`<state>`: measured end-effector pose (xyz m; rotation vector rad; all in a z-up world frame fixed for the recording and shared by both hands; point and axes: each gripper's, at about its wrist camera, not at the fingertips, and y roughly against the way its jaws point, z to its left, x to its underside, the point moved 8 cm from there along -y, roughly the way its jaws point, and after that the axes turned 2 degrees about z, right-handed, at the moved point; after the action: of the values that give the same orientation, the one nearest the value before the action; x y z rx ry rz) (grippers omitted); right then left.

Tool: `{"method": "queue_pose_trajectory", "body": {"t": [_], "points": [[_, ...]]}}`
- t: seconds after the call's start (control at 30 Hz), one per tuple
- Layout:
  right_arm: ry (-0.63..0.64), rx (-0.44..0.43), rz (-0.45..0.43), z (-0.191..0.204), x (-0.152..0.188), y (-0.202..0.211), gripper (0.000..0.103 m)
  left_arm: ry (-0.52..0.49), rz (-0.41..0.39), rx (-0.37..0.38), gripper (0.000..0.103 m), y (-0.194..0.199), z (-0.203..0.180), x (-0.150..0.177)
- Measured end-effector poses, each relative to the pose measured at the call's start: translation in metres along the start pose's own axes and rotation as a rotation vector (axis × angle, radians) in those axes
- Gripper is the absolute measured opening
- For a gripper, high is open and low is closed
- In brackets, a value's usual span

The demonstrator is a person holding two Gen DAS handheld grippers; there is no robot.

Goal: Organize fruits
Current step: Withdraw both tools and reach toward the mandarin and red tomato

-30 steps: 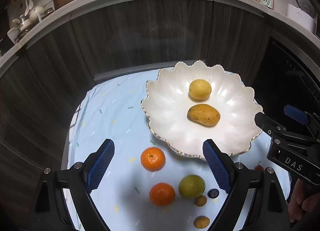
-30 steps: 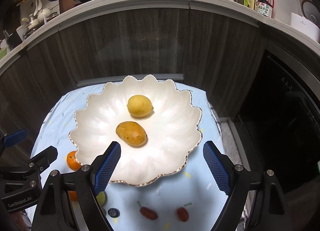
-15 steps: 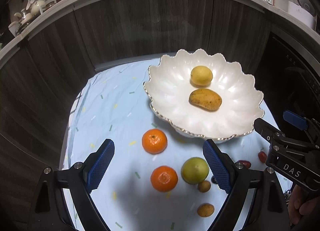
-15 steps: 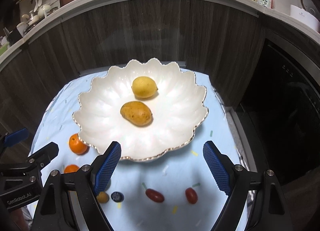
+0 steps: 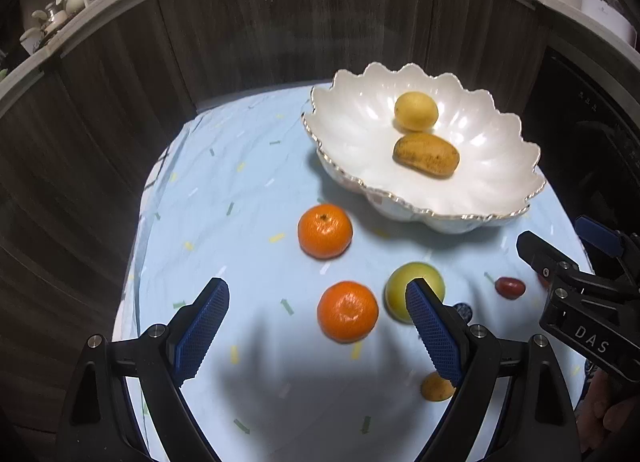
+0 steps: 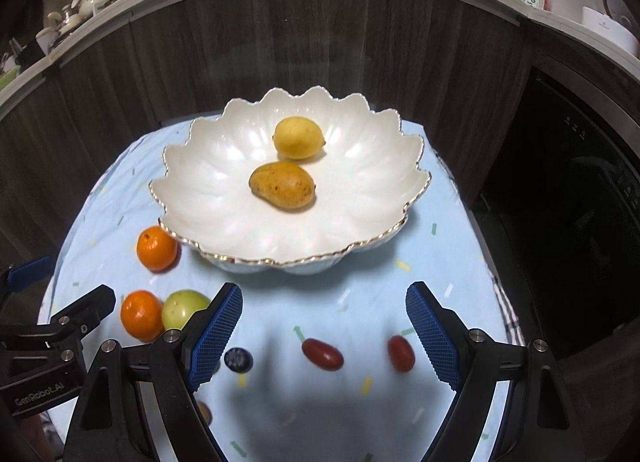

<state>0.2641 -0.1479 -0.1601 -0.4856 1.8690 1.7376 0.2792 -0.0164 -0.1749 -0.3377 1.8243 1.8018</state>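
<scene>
Both tongs are on the approach, so the step in hand looks like the reach for the next loose fruit, with two pieces already in the bowl and the rest on the cloth. The left gripper stands released and empty, its blue ribbed pads wide apart above the near orange, which lies between them in its view; the right gripper is likewise released and empty, hanging over two red fruits. The next move, I judge, calls for each to come lower until the pads straddle one fruit, then close gently: the orange is round and dimpled and may roll on the cloth, while the red ones are small, smooth and oval, so they could slip out sideways. The bowl is glossy white with a scalloped, gilt-edged rim and fluted walls; it holds a smooth yellow lemon and, just before it, a speckled ochre mango, the two close but whether touching I cannot tell. On the pale blue, creased, confetti-printed cloth lie a second orange near the bowl's foot, a green apple beside the near orange, a dark blueberry, and a small tan fruit.
</scene>
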Motion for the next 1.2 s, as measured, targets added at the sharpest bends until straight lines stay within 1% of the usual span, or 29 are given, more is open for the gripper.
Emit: {"method": "queue_pose_trajectory", "body": {"t": [0.33, 0.87, 1.2], "points": [[0.001, 0.007, 0.032, 0.000, 0.017, -0.011, 0.085, -0.011, 0.030, 0.006, 0.090, -0.015, -0.003, 0.015], [-0.005, 0.004, 0.073, 0.000, 0.030, -0.026, 0.084, -0.018, 0.072, 0.021, 0.090, -0.037, -0.009, 0.029], [-0.012, -0.001, 0.102, -0.001, 0.040, -0.037, 0.078, -0.025, 0.091, 0.037, 0.090, -0.048, -0.013, 0.035]]}}
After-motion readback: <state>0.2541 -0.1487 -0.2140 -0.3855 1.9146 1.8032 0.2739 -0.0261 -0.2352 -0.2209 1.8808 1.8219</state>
